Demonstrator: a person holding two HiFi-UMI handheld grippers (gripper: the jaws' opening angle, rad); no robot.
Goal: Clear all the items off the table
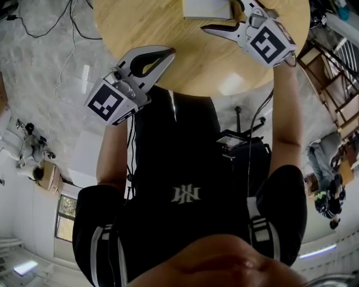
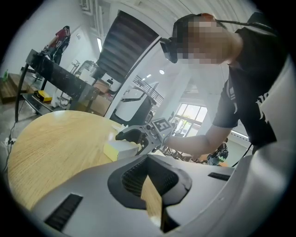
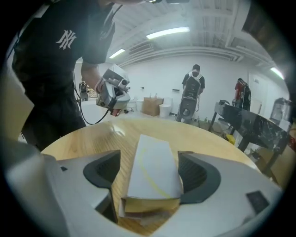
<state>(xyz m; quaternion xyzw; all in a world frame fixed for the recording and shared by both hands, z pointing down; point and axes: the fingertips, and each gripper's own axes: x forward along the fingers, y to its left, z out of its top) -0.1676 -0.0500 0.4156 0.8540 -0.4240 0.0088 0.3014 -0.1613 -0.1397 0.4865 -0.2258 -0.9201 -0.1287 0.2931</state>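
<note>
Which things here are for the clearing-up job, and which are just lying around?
For the job:
- the white box on the round table
- the right gripper, open around that box
- the left gripper, shut, holding nothing

Just lying about:
- the cardboard box on the floor far behind
- the black bench off to the side

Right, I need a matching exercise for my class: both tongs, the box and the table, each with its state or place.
Column one:
1 left tongs
2 right tongs
3 box
4 table

Column two:
a round, light wood
b shut, nothing between them
c lying flat on the wood
d open, one jaw either side of the box

Pairs: 1b, 2d, 3c, 4a
</note>
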